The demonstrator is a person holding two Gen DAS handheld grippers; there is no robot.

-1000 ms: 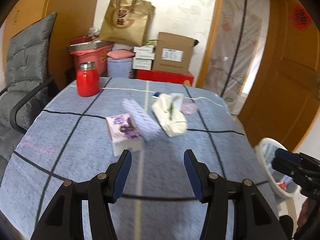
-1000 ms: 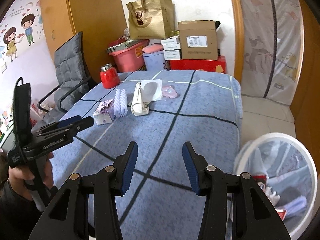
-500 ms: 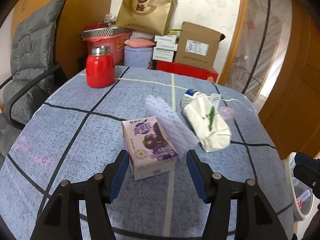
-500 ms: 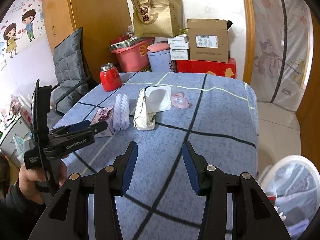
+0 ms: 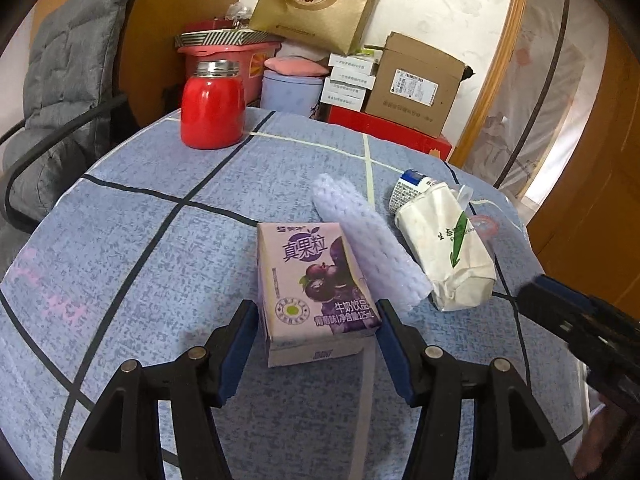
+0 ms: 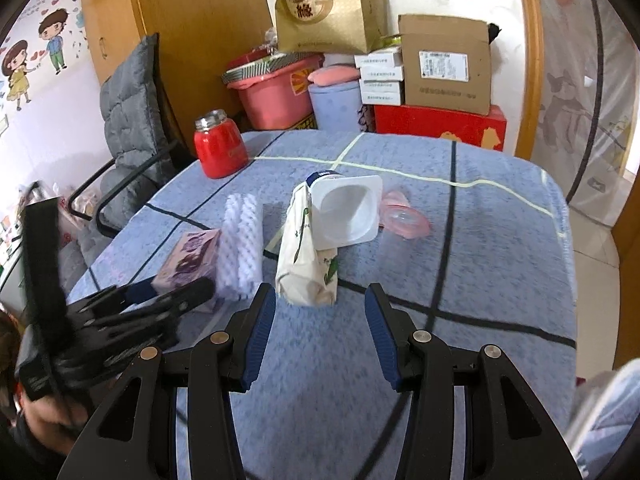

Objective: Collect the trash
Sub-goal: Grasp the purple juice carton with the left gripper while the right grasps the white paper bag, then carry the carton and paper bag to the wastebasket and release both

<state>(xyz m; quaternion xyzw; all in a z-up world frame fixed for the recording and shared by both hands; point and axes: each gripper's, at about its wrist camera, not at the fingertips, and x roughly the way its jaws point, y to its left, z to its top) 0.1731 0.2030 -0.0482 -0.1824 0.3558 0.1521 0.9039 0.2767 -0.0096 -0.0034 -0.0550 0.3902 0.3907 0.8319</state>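
Squarely ahead: the purple drink carton (image 5: 316, 292) lay between the spread fingers of the left tool (image 5: 316, 344), its long axis running away from it.
Neither pad clearly touched it. The right tool (image 6: 320, 332), also released, faced the white pouch (image 6: 306, 256) on the bench (image 6: 480, 264).

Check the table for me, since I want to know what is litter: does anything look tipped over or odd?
Yes. The white yogurt cup lies on its side, its empty mouth facing the right-wrist camera, against the crumpled paper bag. The purple milk carton lies flat between the left gripper fingers. No spill shows.
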